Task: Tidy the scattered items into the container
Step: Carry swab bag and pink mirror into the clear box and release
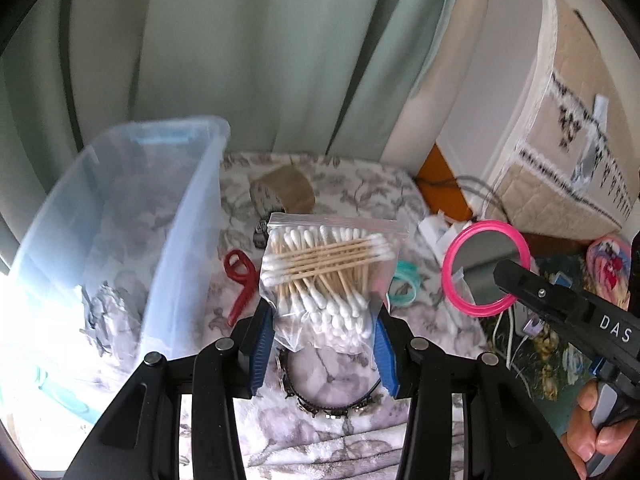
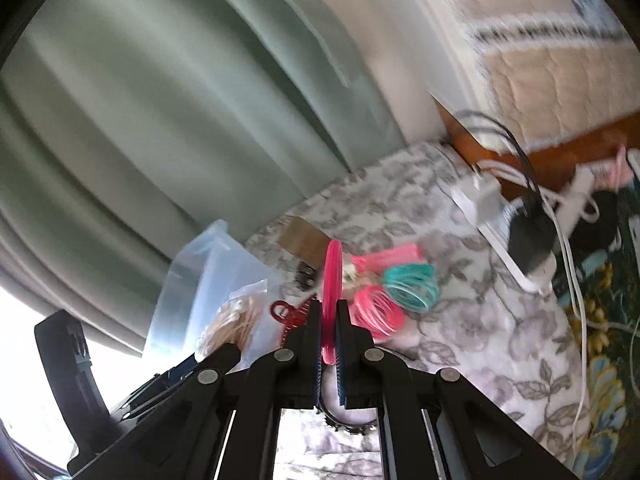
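My left gripper (image 1: 324, 320) is shut on a clear zip bag of cotton swabs (image 1: 328, 276), held up above the floral blanket (image 1: 360, 192). The clear plastic container (image 1: 120, 240) stands just left of it, and it shows again in the right wrist view as the container (image 2: 204, 276). My right gripper (image 2: 330, 320) is shut on a round pink-rimmed mirror (image 2: 331, 292), seen edge-on there and face-on as the mirror (image 1: 486, 266) in the left wrist view. On the blanket lie a red hair clip (image 1: 240, 280), a roll of brown tape (image 1: 282, 192), teal bangles (image 2: 412, 286), pink bangles (image 2: 376, 310) and a black beaded headband (image 1: 332, 404).
Green curtains (image 1: 240, 60) hang behind. A quilted mattress (image 1: 560, 120) leans at the right. White cables and a power strip (image 2: 520, 220) lie at the blanket's right edge, beside a flowered rug (image 2: 600, 320). A person's hand (image 1: 592, 428) grips the right tool.
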A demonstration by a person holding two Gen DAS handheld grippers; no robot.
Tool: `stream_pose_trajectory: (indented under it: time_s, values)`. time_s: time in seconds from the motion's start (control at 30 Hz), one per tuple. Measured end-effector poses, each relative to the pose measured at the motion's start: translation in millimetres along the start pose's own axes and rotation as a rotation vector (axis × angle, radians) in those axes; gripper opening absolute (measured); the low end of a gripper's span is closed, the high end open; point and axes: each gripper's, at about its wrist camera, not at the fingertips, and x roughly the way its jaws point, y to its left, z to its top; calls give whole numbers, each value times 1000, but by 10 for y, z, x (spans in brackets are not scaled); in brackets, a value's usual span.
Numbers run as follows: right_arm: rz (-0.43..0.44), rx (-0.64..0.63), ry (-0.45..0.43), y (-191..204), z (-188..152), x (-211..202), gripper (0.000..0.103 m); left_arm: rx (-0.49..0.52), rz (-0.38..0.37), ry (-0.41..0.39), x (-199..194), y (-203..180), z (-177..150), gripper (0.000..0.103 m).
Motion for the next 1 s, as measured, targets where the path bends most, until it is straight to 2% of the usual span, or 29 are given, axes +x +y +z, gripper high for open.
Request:
stream_pose_trajectory:
  time_s: [0.27, 0.43, 0.73, 1.0]
  values:
    - [79, -107, -17, 549, 58, -67, 7, -53, -1, -99, -349, 271, 134, 46]
    - [136, -179, -3, 952, 59, -1, 7, -101, 20, -132, -483, 519, 175, 46]
    - [223, -293, 82, 1621, -110, 340, 7, -226, 88, -168, -639, 1132, 113, 46]
    - [241, -377, 179, 2032, -329, 721, 7, -315, 128, -152, -585, 1577, 73, 46]
